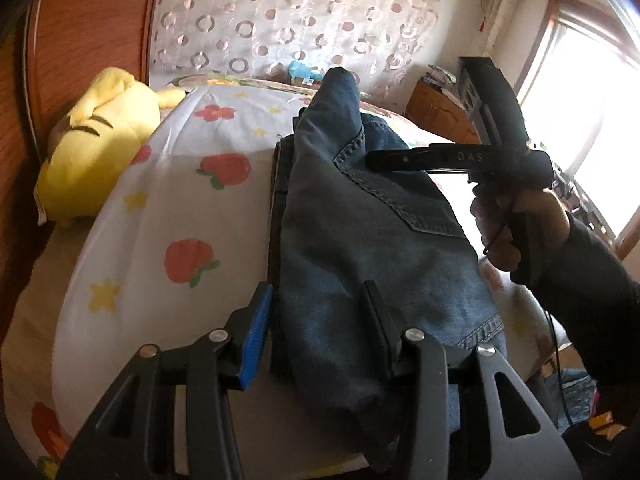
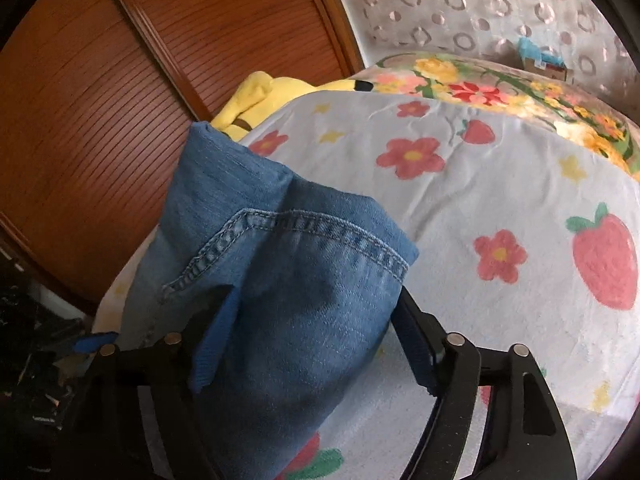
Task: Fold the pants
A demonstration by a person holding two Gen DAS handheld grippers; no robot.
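The blue denim pants (image 1: 360, 240) lie bunched on the bed's white sheet printed with strawberries and flowers (image 1: 180, 208). My left gripper (image 1: 320, 336) has its jaws apart, around the near end of the denim, with fabric between the blue-padded left finger (image 1: 256, 340) and the black right finger (image 1: 384, 336). My right gripper (image 1: 380, 158) reaches in from the right in a hand, its tip on the pants near a pocket seam. In the right wrist view the pants (image 2: 288, 280) fill the space between the right gripper's (image 2: 316, 320) spread fingers.
A yellow plush toy (image 1: 100, 140) lies at the bed's left edge beside a wooden wardrobe (image 2: 100, 100). A flowered quilt (image 2: 520, 92) and a curtain with rings (image 1: 280, 20) are at the far end. A wooden cabinet (image 1: 440, 112) and window are on the right.
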